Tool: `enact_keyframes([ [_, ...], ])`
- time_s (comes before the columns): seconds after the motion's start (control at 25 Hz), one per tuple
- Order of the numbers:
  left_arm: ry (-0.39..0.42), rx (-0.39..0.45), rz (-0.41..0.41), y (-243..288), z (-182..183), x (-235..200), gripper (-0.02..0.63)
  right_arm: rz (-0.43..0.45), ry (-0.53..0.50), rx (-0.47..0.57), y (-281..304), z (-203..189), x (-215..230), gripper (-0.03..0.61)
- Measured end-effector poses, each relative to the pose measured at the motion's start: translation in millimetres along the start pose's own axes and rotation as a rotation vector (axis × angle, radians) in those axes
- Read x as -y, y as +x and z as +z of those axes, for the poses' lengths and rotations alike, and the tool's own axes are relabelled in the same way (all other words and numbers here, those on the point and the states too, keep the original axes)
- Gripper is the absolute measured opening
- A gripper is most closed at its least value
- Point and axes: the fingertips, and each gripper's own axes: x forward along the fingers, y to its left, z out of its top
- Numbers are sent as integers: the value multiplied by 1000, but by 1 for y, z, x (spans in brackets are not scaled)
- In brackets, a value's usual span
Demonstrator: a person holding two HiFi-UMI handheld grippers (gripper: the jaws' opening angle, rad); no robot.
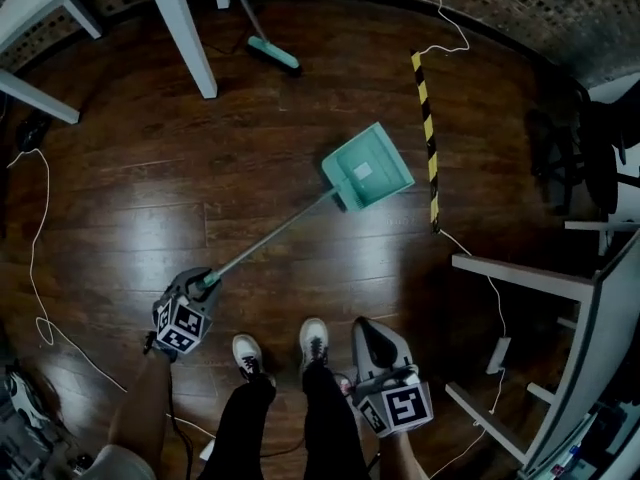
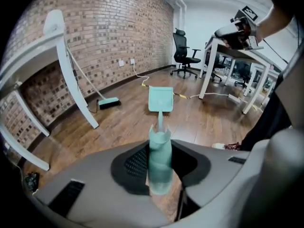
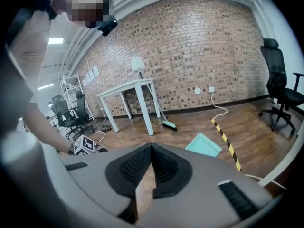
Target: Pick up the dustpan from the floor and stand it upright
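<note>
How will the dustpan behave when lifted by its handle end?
Probably light: a thin plastic dustpan on a slim handle. Likely to swing or twist, since the left tongs clamp only the handle's end. That smooth round end may slip.

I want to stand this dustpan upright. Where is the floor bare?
Bare dark wooden floor lies between the white table leg, the white cable and the teal plastic dustpan. Crowded right of the yellow-black striped strip: white desk frame, another cable.
</note>
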Motion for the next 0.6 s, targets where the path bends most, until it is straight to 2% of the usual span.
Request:
enact_keyframes([
  [0.16, -11, 51, 5, -24, 97, 4, 127, -6, -53, 80, -30, 76, 41, -11],
  [0.44, 5, 112, 51, -29, 264, 15, 127, -4, -77, 153, -66, 162, 121, -11],
  [0.6, 26, 137, 46, -12, 346, 9, 126, -78, -86, 210, -75, 208, 168, -11],
])
